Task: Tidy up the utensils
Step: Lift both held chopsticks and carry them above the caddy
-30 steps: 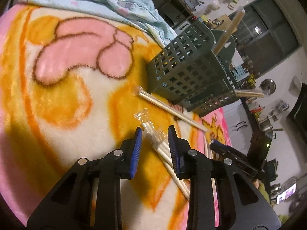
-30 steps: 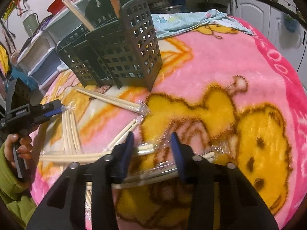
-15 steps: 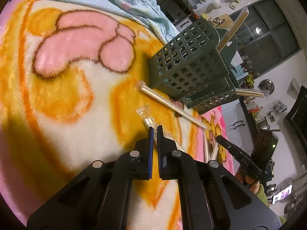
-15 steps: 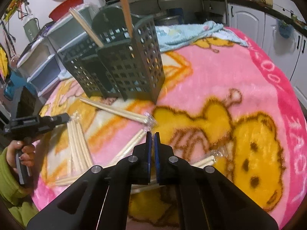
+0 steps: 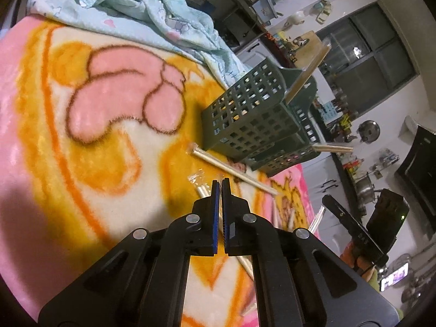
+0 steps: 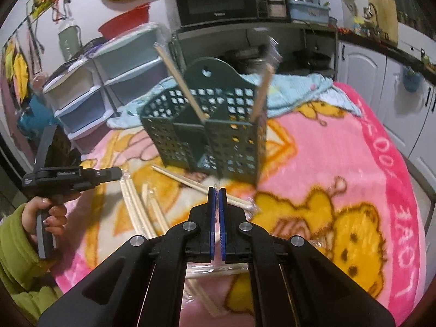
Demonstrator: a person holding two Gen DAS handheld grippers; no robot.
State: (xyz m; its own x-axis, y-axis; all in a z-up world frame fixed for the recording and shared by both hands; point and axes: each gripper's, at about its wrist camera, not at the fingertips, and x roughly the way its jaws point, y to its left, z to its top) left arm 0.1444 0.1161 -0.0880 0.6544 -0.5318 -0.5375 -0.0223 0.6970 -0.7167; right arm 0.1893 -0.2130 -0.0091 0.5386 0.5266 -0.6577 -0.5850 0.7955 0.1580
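A dark green perforated utensil caddy (image 6: 215, 133) stands on the blanket with two wrapped chopstick pairs upright in it; it also shows in the left wrist view (image 5: 253, 120). Several plastic-wrapped chopstick pairs (image 6: 141, 209) lie loose in front of it. My left gripper (image 5: 220, 184) is shut on the wrapper of a chopstick pack (image 5: 201, 189), low over the blanket. My right gripper (image 6: 217, 190) is shut on a clear wrapper of a chopstick pack (image 6: 218, 269) that runs under its jaws, lifted above the blanket.
A cartoon fleece blanket (image 6: 327, 163) covers the table. A crumpled light-blue cloth (image 5: 141, 13) lies behind the caddy. Plastic drawers (image 6: 90, 98) and a microwave (image 6: 218, 0) stand beyond the table. One wrapped pair (image 5: 231, 167) lies against the caddy's base.
Both grippers went from open to shut on chopstick wrappers. The right gripper has since risen and come closer to the caddy; the left stays low.
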